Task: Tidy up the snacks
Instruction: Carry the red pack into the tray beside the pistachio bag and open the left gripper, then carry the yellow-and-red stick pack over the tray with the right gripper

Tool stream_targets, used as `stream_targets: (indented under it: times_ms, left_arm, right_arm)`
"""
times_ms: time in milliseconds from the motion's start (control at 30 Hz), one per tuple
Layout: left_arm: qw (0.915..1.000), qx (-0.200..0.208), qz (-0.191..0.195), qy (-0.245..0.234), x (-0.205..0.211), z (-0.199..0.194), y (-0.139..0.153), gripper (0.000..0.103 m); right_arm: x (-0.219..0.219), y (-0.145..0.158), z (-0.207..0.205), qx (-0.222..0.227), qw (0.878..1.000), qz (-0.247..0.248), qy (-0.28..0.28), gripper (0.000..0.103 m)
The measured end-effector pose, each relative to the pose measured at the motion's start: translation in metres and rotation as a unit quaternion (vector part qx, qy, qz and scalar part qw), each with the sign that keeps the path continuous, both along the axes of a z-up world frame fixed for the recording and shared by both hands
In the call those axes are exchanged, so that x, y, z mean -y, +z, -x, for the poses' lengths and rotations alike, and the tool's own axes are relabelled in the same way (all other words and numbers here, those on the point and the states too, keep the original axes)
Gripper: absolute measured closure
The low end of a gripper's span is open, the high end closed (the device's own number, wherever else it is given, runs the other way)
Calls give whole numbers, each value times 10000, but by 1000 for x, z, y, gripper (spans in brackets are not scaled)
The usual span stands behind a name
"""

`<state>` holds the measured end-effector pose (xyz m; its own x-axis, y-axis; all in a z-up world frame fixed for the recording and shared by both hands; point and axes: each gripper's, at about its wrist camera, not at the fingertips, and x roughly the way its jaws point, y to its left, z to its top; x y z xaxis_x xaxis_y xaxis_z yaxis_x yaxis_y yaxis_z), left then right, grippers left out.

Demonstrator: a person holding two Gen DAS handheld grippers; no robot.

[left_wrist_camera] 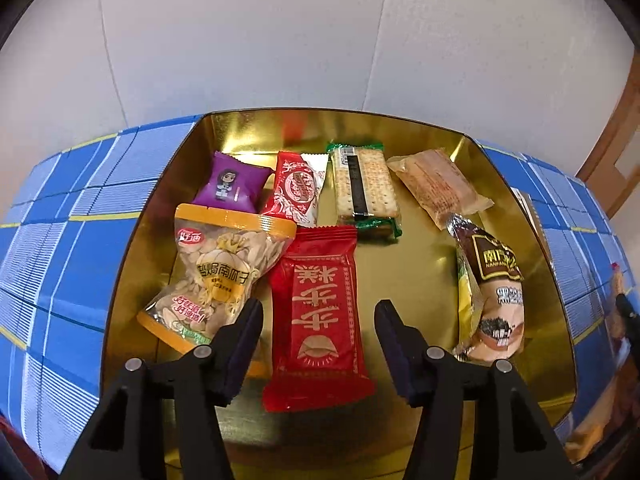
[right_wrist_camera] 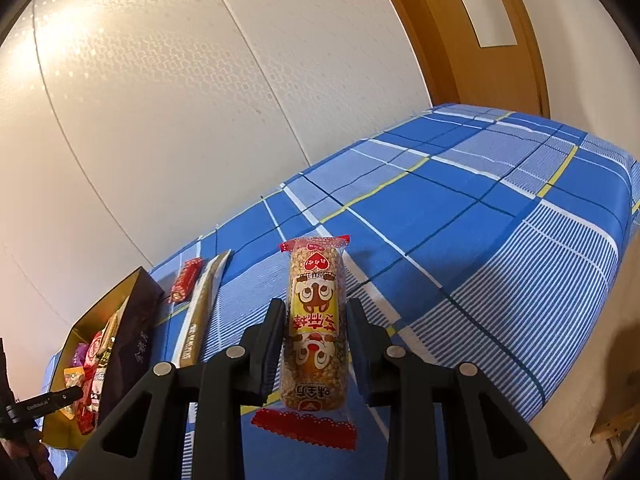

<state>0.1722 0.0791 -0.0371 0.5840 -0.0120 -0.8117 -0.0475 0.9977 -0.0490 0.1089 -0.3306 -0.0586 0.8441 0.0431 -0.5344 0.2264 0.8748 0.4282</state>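
Observation:
A gold-lined box (left_wrist_camera: 520, 216) on the blue plaid cloth holds several snack packs: a red cake pack (left_wrist_camera: 320, 320), a seed bag (left_wrist_camera: 216, 276), a purple pack (left_wrist_camera: 232, 188), a cracker pack (left_wrist_camera: 366, 188) and a brown sachet (left_wrist_camera: 492, 300). My left gripper (left_wrist_camera: 320, 312) is open above the red cake pack, one finger on each side. My right gripper (right_wrist_camera: 316, 320) is shut on a puffed-grain roll (right_wrist_camera: 316, 320) with red ends, held above the cloth. The box (right_wrist_camera: 132, 344) shows at the left of the right wrist view.
A small red pack (right_wrist_camera: 186, 280) and a long gold sachet (right_wrist_camera: 204, 308) lie on the cloth beside the box. The blue plaid cloth (right_wrist_camera: 480, 208) stretches right. A white wall stands behind; a wooden door (right_wrist_camera: 460, 32) is at the far right.

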Motion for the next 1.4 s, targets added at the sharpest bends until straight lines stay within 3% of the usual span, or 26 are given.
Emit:
stream_targets:
  times_ms: [200, 400, 533, 667, 800, 900, 1400]
  left_arm:
    - [9998, 59, -129, -108, 6, 13, 3, 43]
    - [9994, 130, -173, -252, 11, 21, 6, 41]
    - [9992, 213, -136, -296, 12, 26, 11, 36]
    - [9993, 281, 44, -244, 5, 29, 15, 31]
    - [9990, 278, 135, -319, 0, 35, 18, 21]
    - [9990, 326, 72, -291, -6, 39, 20, 21]
    - [9991, 316, 95, -281, -25, 49, 19, 21]
  right_arm:
    - [-24, 7, 7, 58, 9995, 91, 296, 72]
    - [-73, 28, 6, 167, 9939, 445, 992, 72]
    - [-100, 39, 5, 145, 9893, 389, 1396, 72]
    - [-130, 47, -2, 51, 9821, 232, 1867, 72]
    - [-174, 58, -11, 5, 9699, 501, 2385, 72]
    - [-199, 63, -18, -51, 9631, 620, 2619, 72]
    - [-271, 46, -76, -878, 9531, 548, 2845, 72]
